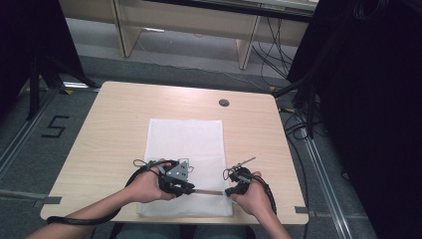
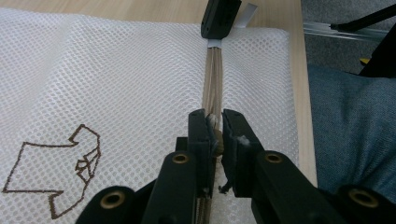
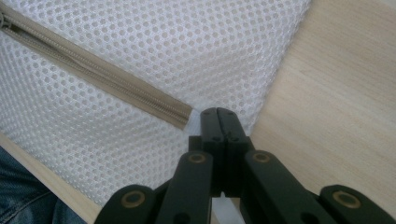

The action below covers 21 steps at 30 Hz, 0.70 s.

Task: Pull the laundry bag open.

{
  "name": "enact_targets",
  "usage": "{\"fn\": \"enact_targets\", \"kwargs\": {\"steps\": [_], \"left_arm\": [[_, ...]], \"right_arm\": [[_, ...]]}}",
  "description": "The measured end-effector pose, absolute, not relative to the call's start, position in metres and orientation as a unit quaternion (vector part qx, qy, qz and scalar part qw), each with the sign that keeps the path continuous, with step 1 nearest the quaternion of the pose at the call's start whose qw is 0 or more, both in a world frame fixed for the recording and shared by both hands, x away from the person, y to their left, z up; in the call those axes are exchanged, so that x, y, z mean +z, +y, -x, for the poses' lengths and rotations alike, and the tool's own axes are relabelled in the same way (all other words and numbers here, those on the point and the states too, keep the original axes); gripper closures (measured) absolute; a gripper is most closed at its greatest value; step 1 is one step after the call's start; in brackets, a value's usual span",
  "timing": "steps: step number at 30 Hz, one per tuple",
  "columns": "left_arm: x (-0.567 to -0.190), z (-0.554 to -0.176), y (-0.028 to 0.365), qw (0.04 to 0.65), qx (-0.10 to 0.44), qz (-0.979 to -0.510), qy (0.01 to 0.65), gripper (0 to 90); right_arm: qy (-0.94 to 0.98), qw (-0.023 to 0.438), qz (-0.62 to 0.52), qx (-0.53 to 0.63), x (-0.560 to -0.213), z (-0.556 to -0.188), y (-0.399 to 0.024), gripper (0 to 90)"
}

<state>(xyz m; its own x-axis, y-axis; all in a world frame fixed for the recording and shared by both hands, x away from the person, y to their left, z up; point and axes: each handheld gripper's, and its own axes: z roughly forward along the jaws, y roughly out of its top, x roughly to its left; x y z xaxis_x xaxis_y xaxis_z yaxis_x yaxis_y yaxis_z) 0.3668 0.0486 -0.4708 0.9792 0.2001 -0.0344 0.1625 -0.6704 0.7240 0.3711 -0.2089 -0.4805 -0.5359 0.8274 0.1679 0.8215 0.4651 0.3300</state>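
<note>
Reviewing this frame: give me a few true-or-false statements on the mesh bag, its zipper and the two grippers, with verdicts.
1. The white mesh bag lies flat on the wooden table. True.
2. The left gripper has its jaws around the zipper pull. True.
3. The right gripper stands wide open. False: its jaws are shut, pinching the bag's fabric just past the zipper's end.
4. The zipper is red. False: it is beige.
5. A brown outline drawing is printed on the bag. True.
</note>
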Motion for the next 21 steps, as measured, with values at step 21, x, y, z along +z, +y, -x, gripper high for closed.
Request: {"fn": "enact_targets", "kwargs": {"steps": [21], "left_arm": [[-0.4704,-0.3648,0.0558,0.397,0.029,-0.912,0.096,81.9]], "right_arm": [[0.859,0.008,-0.474,0.193,-0.4811,-0.3722,-0.2102,90.0]]}}
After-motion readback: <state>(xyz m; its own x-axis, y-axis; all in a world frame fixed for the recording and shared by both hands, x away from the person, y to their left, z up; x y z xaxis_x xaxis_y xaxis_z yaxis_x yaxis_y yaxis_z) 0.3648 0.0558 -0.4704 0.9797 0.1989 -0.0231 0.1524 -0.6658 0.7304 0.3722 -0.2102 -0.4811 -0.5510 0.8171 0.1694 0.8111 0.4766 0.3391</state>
